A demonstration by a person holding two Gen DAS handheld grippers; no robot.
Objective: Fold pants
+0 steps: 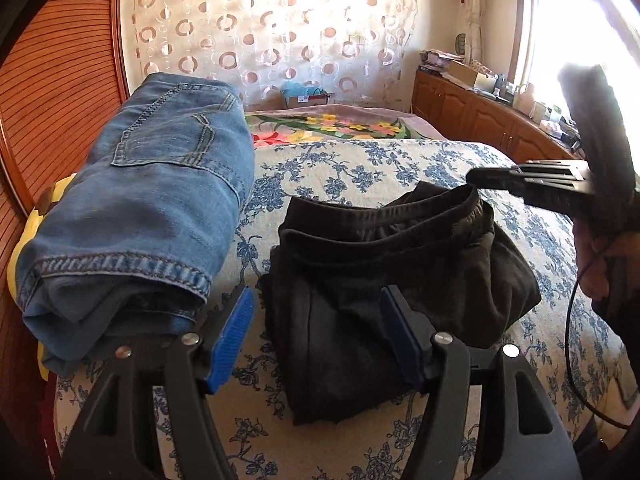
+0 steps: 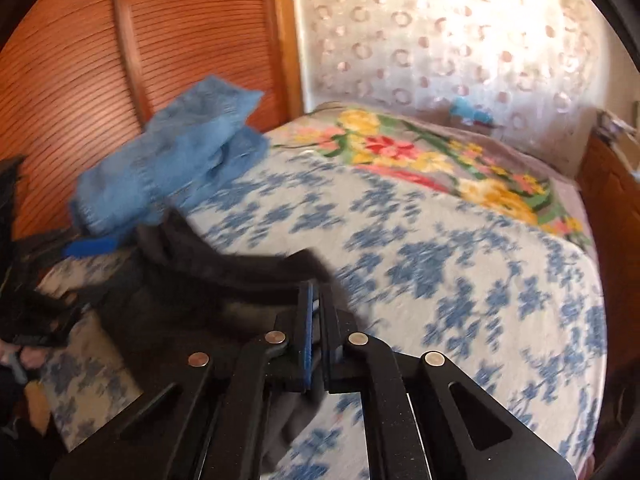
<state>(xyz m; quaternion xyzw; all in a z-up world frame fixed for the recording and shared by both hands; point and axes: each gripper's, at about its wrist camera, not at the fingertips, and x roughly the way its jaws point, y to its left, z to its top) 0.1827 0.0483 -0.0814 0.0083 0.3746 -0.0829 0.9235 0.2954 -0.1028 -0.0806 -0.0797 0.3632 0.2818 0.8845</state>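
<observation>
While the left gripper [image 1: 316, 340] occupied the lower centre of the left wrist view, its blue-padded fingers [image 1: 234, 344] stood wide apart, one pad on bare bedspread [image 1: 360, 168], the other over the near edge of the black pants [image 1: 384, 264]; whether that pad touched the cloth could not be told. The black pants lay folded in a compact bundle at mid-frame on the blue-flowered bedspread, waistband toward the far side. At the right of the frame the right gripper [image 1: 480, 178] reached in above the waistband. In the blurred right wrist view, the right gripper [image 2: 318, 332] sat at lower centre with its fingers [image 2: 307, 320] drawn nearly together, only a narrow gap between them, and dark cloth of the black pants [image 2: 192, 292] just to their left; a grasp could not be confirmed. Folded blue jeans [image 1: 152, 200] lay at the left, beside the black pants. Farther off, a floral blanket [image 1: 328, 126] crossed the bed before a circle-patterned curtain [image 1: 272, 28].
</observation>
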